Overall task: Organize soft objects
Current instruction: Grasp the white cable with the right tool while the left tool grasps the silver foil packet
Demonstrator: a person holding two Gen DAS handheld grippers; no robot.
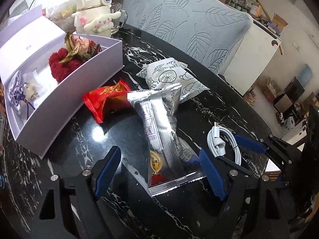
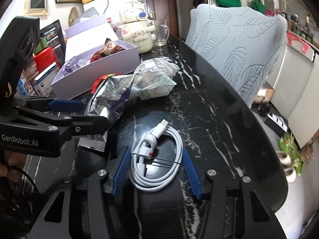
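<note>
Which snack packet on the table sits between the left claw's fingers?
The silver foil packet; the red packet and the white printed packet lie farther off.

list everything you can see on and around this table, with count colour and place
silver snack packet: 1, silver, mid-table between the left gripper's fingers
red packet: 1, red, beside the box
white printed packet: 1, white, behind the silver one
charging cable: 1, white, coiled, between the right gripper's fingers
box: 1, lilac, open, table's left, holding soft items
character bottle: 1, cream, behind the box
glass mug: 1, clear, beside the bottle
chair: 1, grey, behind the table
left gripper: 1, black and blue, open
right gripper: 1, black and blue, around the cable
</note>
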